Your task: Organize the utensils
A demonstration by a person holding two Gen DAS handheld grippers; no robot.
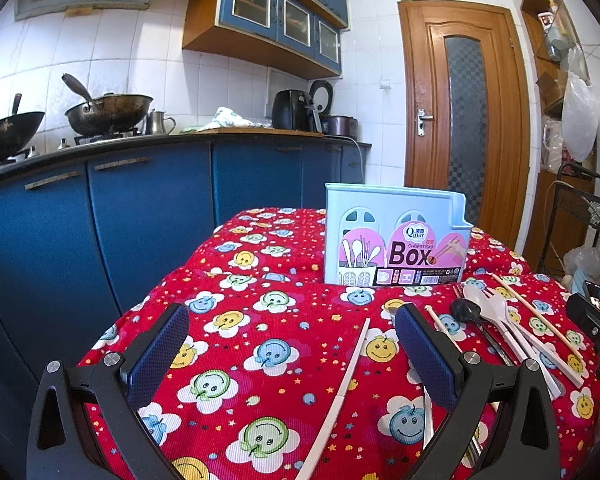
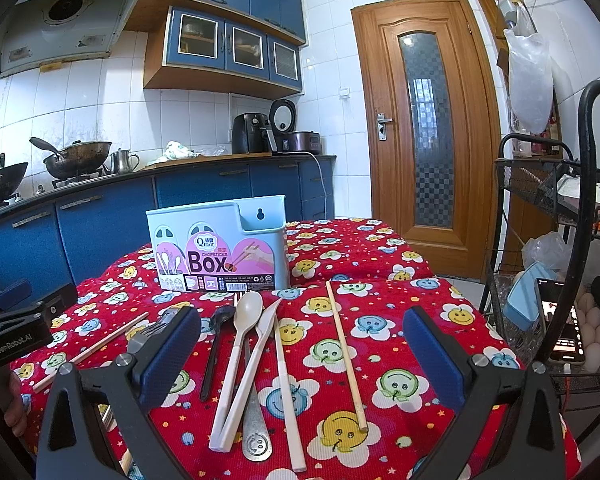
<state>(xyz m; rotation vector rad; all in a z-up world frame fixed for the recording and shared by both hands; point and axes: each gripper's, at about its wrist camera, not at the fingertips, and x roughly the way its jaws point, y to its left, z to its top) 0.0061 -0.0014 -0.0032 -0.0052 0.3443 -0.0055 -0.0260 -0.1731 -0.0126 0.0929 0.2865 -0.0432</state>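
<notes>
The pale blue plastic box (image 2: 220, 242), labelled "Qinar Chopsticks Box", stands on the red smiley tablecloth (image 2: 400, 320); utensils (image 2: 246, 344) lie before it. Left gripper (image 1: 292, 344) and right gripper (image 2: 302, 356) have spread, empty jaws.

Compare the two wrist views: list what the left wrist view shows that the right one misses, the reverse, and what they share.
Only the left wrist view shows the white chopstick lying alone between the left gripper's open fingers.

Only the right wrist view shows the metal spoon handle with a smiley face, the eggs and the phone in the wire rack.

Both show the chopsticks box upright on the red tablecloth, the black spoon, the white spoon and the wooden door. The right gripper is open too.
</notes>
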